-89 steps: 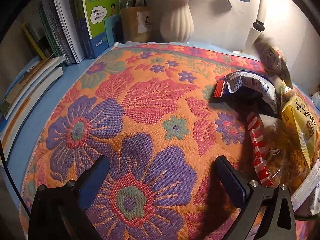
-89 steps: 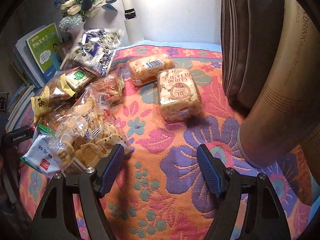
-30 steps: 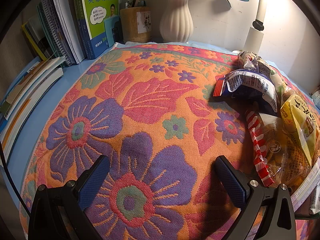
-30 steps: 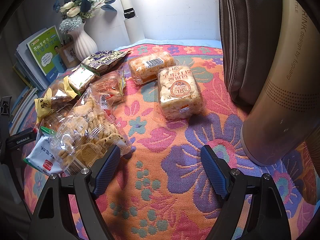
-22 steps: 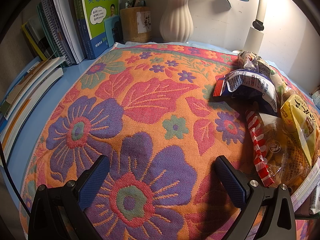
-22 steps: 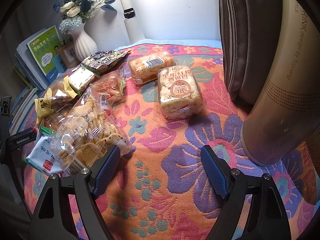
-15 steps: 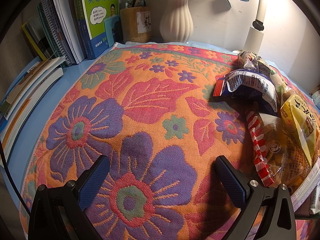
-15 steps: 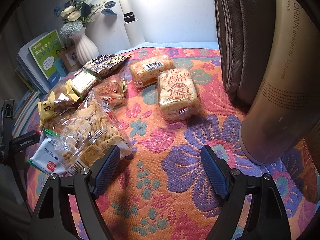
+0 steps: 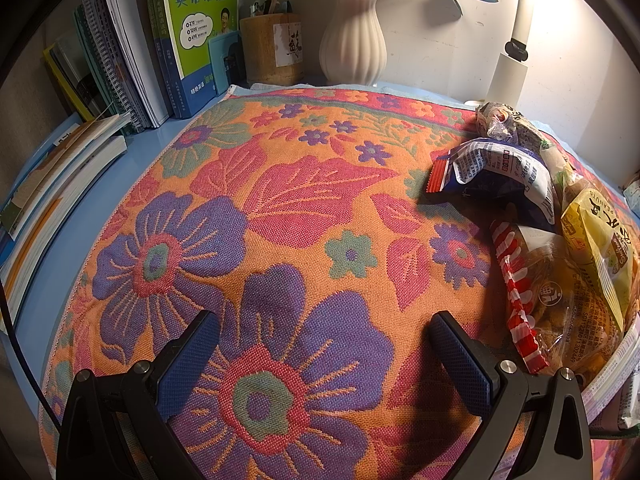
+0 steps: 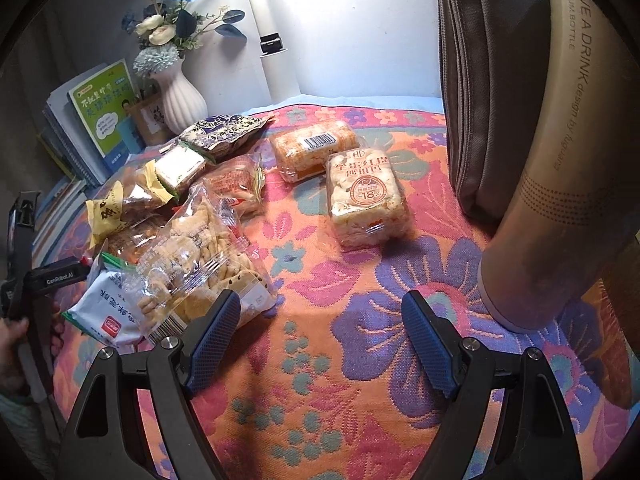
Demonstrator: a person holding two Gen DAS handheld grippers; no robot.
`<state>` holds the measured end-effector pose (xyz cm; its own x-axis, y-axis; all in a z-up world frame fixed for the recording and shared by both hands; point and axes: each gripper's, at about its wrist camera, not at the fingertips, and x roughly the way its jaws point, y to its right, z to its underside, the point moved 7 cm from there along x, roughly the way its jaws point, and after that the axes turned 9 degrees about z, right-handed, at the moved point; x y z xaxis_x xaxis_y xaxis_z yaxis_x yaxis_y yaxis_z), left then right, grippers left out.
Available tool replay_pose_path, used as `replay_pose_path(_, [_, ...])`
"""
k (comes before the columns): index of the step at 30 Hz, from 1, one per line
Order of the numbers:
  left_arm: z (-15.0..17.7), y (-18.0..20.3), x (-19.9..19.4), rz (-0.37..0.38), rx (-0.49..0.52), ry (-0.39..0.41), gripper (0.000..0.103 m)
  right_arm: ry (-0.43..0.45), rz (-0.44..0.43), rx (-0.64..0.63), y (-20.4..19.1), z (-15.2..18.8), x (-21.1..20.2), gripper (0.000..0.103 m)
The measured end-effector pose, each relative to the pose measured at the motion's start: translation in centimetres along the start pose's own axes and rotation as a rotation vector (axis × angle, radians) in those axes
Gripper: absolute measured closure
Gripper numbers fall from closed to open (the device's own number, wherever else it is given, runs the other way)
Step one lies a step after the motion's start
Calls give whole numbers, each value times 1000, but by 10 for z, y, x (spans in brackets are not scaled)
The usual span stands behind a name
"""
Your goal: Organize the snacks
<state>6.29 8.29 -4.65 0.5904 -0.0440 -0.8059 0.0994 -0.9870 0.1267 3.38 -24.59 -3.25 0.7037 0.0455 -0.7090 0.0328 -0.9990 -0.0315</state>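
Note:
Snack packets lie in a heap on the flowered cloth point(image 10: 320, 380). In the right wrist view a clear bag of biscuit sticks point(image 10: 200, 256) lies nearest, with a white packet point(image 10: 108, 308), a yellow peanut bag point(image 10: 106, 208), a blue-patterned bag point(image 10: 224, 130) and two pale cake packs point(image 10: 314, 150) point(image 10: 366, 196) behind. My right gripper point(image 10: 320, 312) is open and empty, just right of the biscuit bag. In the left wrist view my left gripper point(image 9: 324, 340) is open and empty over bare cloth, with the heap, including a red-striped bag point(image 9: 532, 300), at its right.
Books point(image 9: 176, 36), a pen holder point(image 9: 272, 50) and a white vase point(image 9: 352, 36) stand along the back. A lamp post point(image 9: 516, 48) rises at the back right. A large beige bottle point(image 10: 560, 184) and a brown bag point(image 10: 488, 80) stand at the right.
The blue-patterned bag, in the air three seconds ago, now lies on the heap. My right gripper has risen and tilted a little. My left gripper has not moved.

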Motion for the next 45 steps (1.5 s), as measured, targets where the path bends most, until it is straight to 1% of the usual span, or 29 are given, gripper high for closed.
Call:
replay_pose_path(2, [1, 1, 0, 0, 0, -6, 0, 2, 6, -3, -1, 0, -1, 20])
replay_pose_path(4, [3, 3, -1, 3, 8, -33, 0, 5, 0, 0, 0, 0, -1, 20])
replay_pose_path(5, [5, 4, -2, 20, 15, -54, 0, 8, -7, 2, 0, -1, -2, 20])
replay_pose_path(7, [9, 5, -6, 45, 16, -62, 0, 14, -25, 9, 0, -1, -5, 20])
replay_pose_path(9, [13, 8, -11, 73, 43, -73, 0, 11, -39, 14, -2, -1, -7, 20])
replay_pose_path(11, [18, 14, -20, 125, 72, -56, 0, -10, -61, 23, -5, 0, -8, 20])
replay_pose_path(13, [23, 27, -37, 226, 111, -15, 2, -45, -142, 60, -11, 3, -9, 20])
replay_pose_path(14, [26, 37, -48, 291, 143, 16, 2, -69, -204, 90, -16, 5, -9, 20])
replay_pose_path(15, [28, 44, -55, 327, 168, 35, 2, -96, -267, 128, -20, 6, -8, 20])
replay_pose_path(16, [30, 53, -62, 360, 204, 51, 2, -120, -312, 161, -24, 7, -7, 20])
replay_pose_path(17, [33, 64, -67, 391, 248, 64, 2, -147, -347, 196, -27, 7, -4, 20])
replay_pose_path(19, [37, 83, -72, 445, 321, 67, 2, -198, -387, 252, -32, 8, 1, 20])
replay_pose_path(20, [40, 93, -71, 474, 352, 60, 4, -216, -402, 276, -34, 8, 4, 20])
replay_pose_path(22, [41, 104, -65, 505, 379, 37, 16, -216, -394, 302, -36, 7, 4, 20])
replay_pose_path(23, [40, 108, -60, 512, 383, 19, 18, -216, -391, 308, -37, 5, 4, 20])
replay_pose_path(26, [37, 112, -49, 524, 388, -15, 19, -238, -424, 359, -40, 2, 6, 20])
replay_pose_path(29, [37, 113, -47, 586, 378, -40, 22, -277, -479, 432, -39, 1, 10, 20])
replay_pose_path(31, [37, 113, -46, 625, 368, -58, 34, -298, -506, 491, -38, 2, 12, 18])
replay_pose_path(32, [37, 112, -44, 646, 360, -75, 36, -301, -513, 511, -37, 1, 12, 18])
replay_pose_path(33, [37, 113, -41, 657, 351, -93, 38, -302, -517, 528, -37, 0, 12, 18])
replay_pose_path(34, [38, 113, -37, 658, 344, -109, 45, -303, -517, 541, -37, -2, 14, 18])
replay_pose_path(36, [38, 115, -34, 652, 344, -124, 47, -311, -491, 541, -40, -4, 18, 18])
replay_pose_path(38, [38, 116, -33, 645, 345, -122, 48, -297, -448, 523, -45, -8, 20, 18])
replay_pose_path(39, [38, 117, -32, 640, 343, -122, 51, -284, -422, 503, -48, -10, 21, 18])
replay_pose_path(40, [37, 116, -31, 631, 338, -123, 58, -273, -396, 480, -52, -12, 23, 18])
replay_pose_path(41, [36, 115, -30, 620, 332, -123, 60, -259, -366, 451, -56, -14, 23, 18])
replay_pose_path(42, [36, 114, -29, 617, 324, -122, 66, -248, -336, 420, -60, -15, 23, 19])
replay_pose_path(44, [35, 111, -29, 623, 312, -117, 68, -225, -295, 370, -63, -14, 22, 28])
replay_pose_path(45, [35, 112, -28, 625, 310, -117, 72, -219, -297, 357, -64, -13, 21, 31])
